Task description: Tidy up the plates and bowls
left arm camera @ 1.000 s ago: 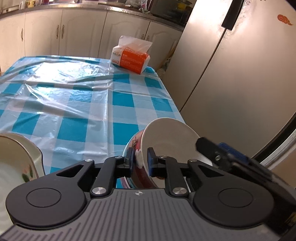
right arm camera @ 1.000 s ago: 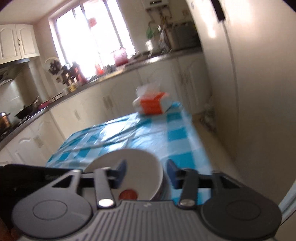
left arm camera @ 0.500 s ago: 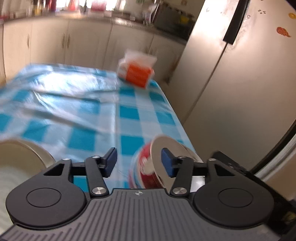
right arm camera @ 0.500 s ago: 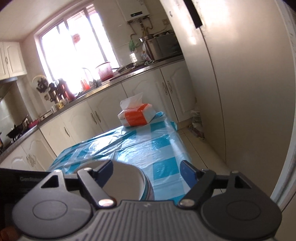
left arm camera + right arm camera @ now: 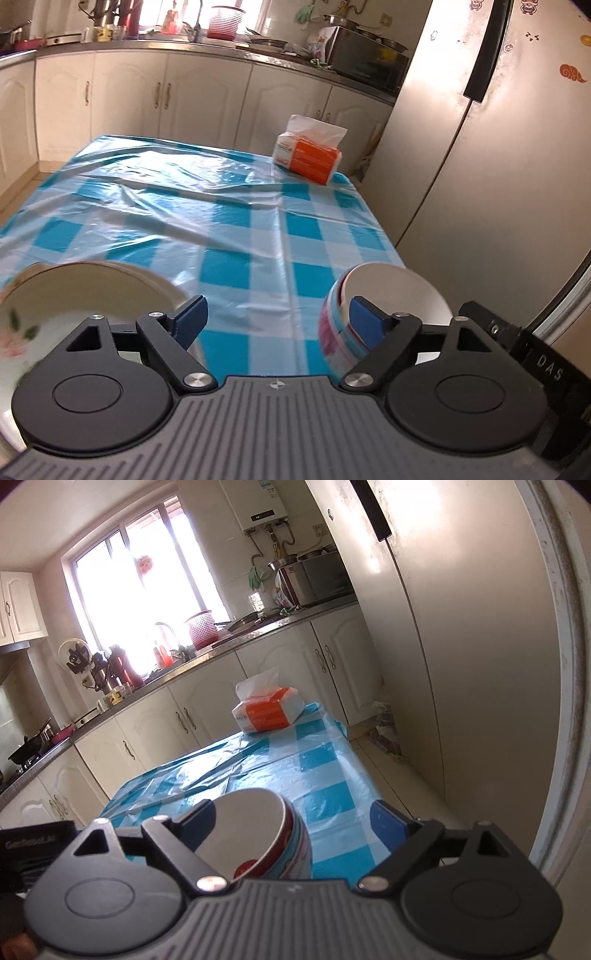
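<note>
Where the room is taken by size, the refrigerator (image 5: 491, 155) stands tallest, at the right edge of the table (image 5: 207, 206), whose blue-and-white checked cloth lies under clear plastic. Cream cabinets (image 5: 147, 99) run behind the far end. A tissue pack (image 5: 308, 157) sits at the table's far right corner. Nearer, a cream floral bowl (image 5: 74, 295) rests at the lower left in the left wrist view, partly hidden by the tool. A red-patterned bowl (image 5: 384, 295) with a white interior stands at the near right edge of the table, on the cloth. The left gripper (image 5: 275, 317) has its tongs spread wide, holding nothing. The right gripper (image 5: 295, 821) is likewise spread, with the red-patterned bowl just ahead of its left finger, gripped by neither.
</note>
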`<state>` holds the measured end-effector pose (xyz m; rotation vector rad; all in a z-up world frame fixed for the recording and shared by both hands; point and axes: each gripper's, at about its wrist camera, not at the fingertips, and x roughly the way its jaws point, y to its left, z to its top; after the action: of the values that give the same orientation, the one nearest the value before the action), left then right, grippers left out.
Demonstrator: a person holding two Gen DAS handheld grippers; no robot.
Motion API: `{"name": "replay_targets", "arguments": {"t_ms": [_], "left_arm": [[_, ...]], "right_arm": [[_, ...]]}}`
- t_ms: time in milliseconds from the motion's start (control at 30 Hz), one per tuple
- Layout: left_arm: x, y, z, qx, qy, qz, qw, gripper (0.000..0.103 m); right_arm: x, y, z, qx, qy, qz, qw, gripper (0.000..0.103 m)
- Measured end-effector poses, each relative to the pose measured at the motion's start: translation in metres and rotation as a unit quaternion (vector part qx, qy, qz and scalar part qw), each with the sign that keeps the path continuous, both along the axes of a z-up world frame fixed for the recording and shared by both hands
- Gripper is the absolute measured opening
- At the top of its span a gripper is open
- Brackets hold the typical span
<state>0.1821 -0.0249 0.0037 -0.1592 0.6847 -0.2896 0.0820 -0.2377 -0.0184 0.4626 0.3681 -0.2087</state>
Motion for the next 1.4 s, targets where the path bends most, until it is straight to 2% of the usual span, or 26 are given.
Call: {"name": "replay_targets", "arguments": {"t_ms": [400, 733, 1000, 1400], "left_arm": [[-0.056, 0.037, -0.004, 0.027, 0.009, 0.022, 0.9994, 0.103], [-0.09, 0.064, -0.012, 0.056, 0.014, 0.059, 0.9966, 0.103], [-0.119, 0.082, -0.02, 0.074, 0.022, 0.08, 0.9938, 0.103], [-0.15, 0.101, -0.026, 0.096, 0.033, 0.099, 0.9899, 0.103]], "right_arm": [[-0.019, 0.022, 0.006, -0.018, 0.005, 0.007, 1.0, 0.098], [-0.042, 0.046, -0.003, 0.005, 0.031, 0.022, 0.999, 0.1], [-0.058, 0.07, -0.005, -0.006, 0.044, 0.038, 0.998, 0.1], [-0.073, 0.115, -0.002, -0.053, 0.052, 0.084, 0.994, 0.102]]}}
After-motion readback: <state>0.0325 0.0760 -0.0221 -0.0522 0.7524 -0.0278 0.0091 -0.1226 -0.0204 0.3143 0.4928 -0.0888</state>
